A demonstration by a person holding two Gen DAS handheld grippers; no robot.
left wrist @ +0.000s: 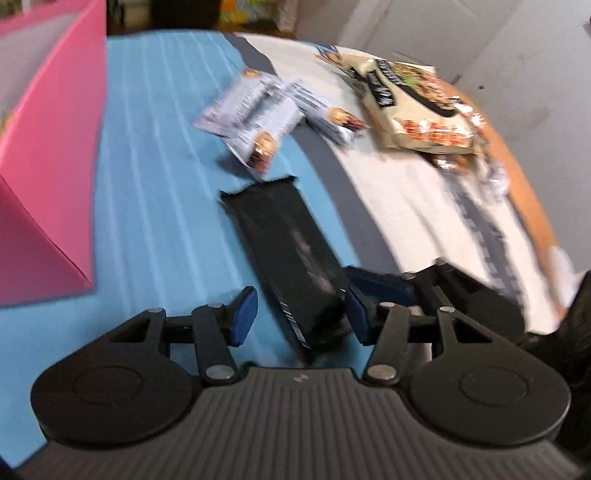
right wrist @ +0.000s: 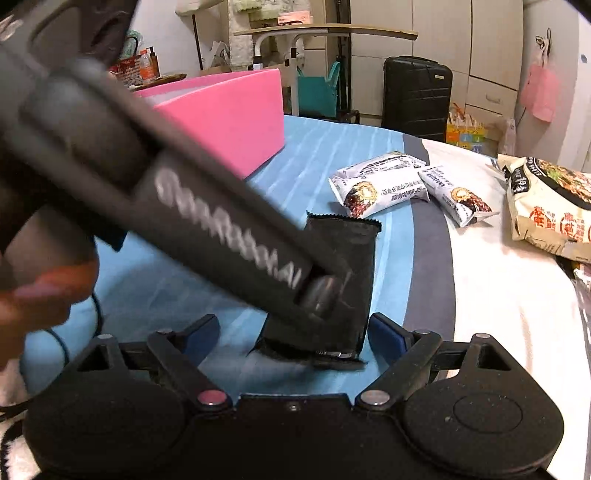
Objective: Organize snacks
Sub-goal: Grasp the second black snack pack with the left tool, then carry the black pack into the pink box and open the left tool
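Observation:
A black snack bar [left wrist: 291,254] lies on the blue striped cloth [left wrist: 155,155]. My left gripper [left wrist: 301,314] is open, its blue pads either side of the bar's near end, not closed on it. In the right wrist view the same bar [right wrist: 349,266] lies between my open right gripper's [right wrist: 295,334] fingers, partly hidden by the left gripper's body [right wrist: 184,206] crossing in front. Two white wrapped snack bars [left wrist: 255,114] [right wrist: 373,184] lie beyond. A pink box [left wrist: 48,155] [right wrist: 229,118] stands at the left.
A beige noodle packet [left wrist: 417,107] [right wrist: 546,206] lies on the white cloth at the right, near the table's orange edge [left wrist: 517,177]. A black suitcase [right wrist: 417,92] and a small desk [right wrist: 325,31] stand behind the table.

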